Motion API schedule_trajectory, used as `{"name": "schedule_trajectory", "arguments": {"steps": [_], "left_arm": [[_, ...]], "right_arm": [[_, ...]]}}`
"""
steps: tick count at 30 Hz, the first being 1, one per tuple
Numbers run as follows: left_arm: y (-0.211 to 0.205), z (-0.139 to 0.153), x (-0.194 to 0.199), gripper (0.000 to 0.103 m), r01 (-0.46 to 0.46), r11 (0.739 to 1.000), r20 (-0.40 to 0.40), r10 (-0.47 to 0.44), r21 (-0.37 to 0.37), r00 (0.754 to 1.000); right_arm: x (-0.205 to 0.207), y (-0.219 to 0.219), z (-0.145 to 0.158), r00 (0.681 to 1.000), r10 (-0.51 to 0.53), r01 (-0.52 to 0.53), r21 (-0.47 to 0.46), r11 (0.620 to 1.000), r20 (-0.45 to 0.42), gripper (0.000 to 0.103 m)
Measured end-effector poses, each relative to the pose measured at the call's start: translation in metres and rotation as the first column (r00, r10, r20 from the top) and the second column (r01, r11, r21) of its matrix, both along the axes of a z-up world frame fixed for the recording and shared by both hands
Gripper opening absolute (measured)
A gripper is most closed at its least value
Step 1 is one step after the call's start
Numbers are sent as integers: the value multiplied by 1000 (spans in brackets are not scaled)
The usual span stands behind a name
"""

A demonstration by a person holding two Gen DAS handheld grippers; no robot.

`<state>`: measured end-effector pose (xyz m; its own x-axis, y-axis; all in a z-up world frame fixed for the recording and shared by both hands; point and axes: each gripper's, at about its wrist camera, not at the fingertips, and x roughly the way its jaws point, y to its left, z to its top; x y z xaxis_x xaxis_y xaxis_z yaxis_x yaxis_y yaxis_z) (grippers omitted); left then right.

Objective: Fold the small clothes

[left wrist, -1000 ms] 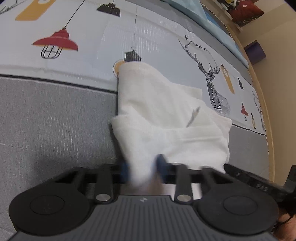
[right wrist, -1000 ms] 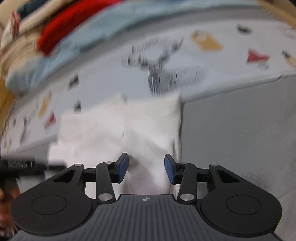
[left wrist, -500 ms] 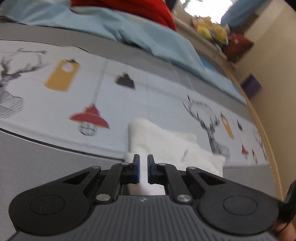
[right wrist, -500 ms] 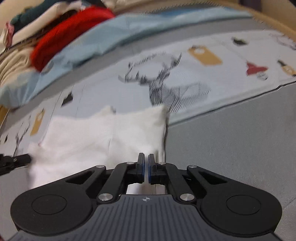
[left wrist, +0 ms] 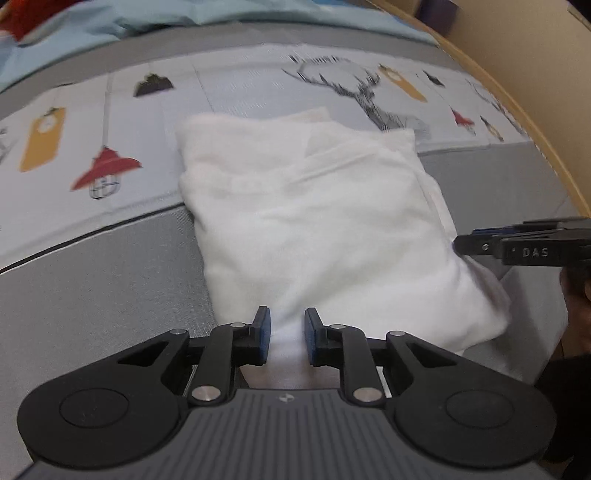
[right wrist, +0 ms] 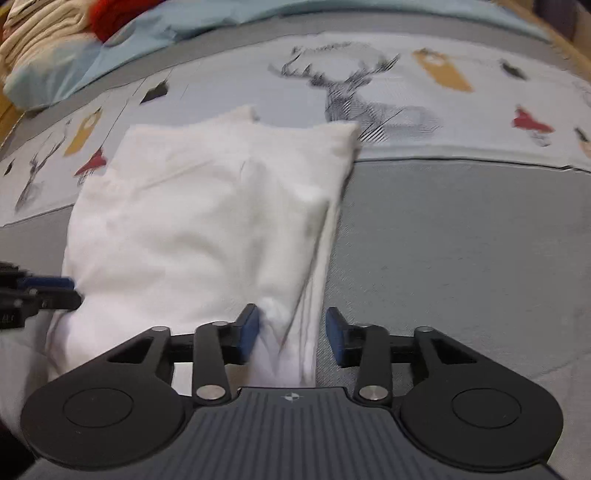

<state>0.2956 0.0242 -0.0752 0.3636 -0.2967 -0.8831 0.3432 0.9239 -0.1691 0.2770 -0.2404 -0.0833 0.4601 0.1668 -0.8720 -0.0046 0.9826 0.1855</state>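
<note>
A white garment (left wrist: 314, 221) lies folded into a rough rectangle on the bed, half on the grey cover and half on the printed sheet. My left gripper (left wrist: 287, 332) stands at its near edge, jaws opening, with white cloth showing in the narrow gap and no clear pinch. My right gripper (right wrist: 291, 332) is at the garment's near right corner, jaws opening wider. The garment (right wrist: 207, 221) has its loose side edge between the pads, clear of the right pad. Each gripper shows in the other's view: the right gripper (left wrist: 517, 247) and the left gripper (right wrist: 40, 291).
The grey cover (right wrist: 461, 240) spreads to the right of the garment. A sheet printed with deer and lamps (left wrist: 110, 122) lies behind it. Farther back are a light-blue quilt (right wrist: 184, 26), red cloth and a beige clothes pile (right wrist: 40, 33). A wooden bed rim (left wrist: 535, 122) curves along the right.
Both grippers' jaws were nearly shut half a second ago and now stand parted. The left gripper has lifted and rolled, so more of the garment shows, lying flatter.
</note>
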Motion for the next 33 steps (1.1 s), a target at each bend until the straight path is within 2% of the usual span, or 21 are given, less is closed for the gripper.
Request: {"name": "schedule_trajectory", "arguments": {"steps": [3, 5, 8, 12, 14, 17, 21, 22, 26, 29, 33], "left_arm": [[4, 22, -21, 42, -59, 998, 39, 59, -4, 997], [2, 47, -36, 65, -87, 995, 94, 83, 45, 992], [-2, 77, -68, 84, -111, 992, 180, 99, 58, 979], [-7, 104, -115, 84, -185, 982, 236, 172, 34, 956], [-9, 110, -137, 84, -217, 976, 247, 208, 13, 946], [-12, 114, -165, 88, -262, 965, 263, 255, -6, 930], [-11, 110, -195, 92, -318, 947, 274, 314, -31, 909], [-10, 108, -201, 92, -332, 943, 280, 328, -36, 902], [-8, 101, -220, 93, -371, 921, 298, 389, -117, 872], [-14, 99, -223, 93, -358, 928, 324, 370, -97, 871], [-14, 95, -219, 93, -354, 931, 315, 364, -90, 877]], "right_arm": [[-17, 0, 30, 991, -35, 39, -29, 999, 128, 39], [-29, 3, 48, 979, -11, 24, -62, 998, 203, 39], [-55, 6, 77, 957, 15, 10, -82, 997, 291, 39], [-98, 8, 112, 916, 17, 15, -77, 997, 400, 42], [-120, 9, 122, 898, 11, 26, -77, 997, 441, 48], [-157, 8, 125, 874, -17, 60, -71, 996, 485, 56], [-189, 13, 123, 861, -48, 77, -35, 996, 507, 58], [-195, 16, 121, 856, -44, 73, -36, 997, 516, 62], [-207, 25, 112, 881, -42, 71, -45, 996, 471, 64], [-207, 29, 105, 902, -40, 65, -44, 997, 430, 64], [-206, 38, 102, 904, -12, 49, -76, 996, 427, 64]]}}
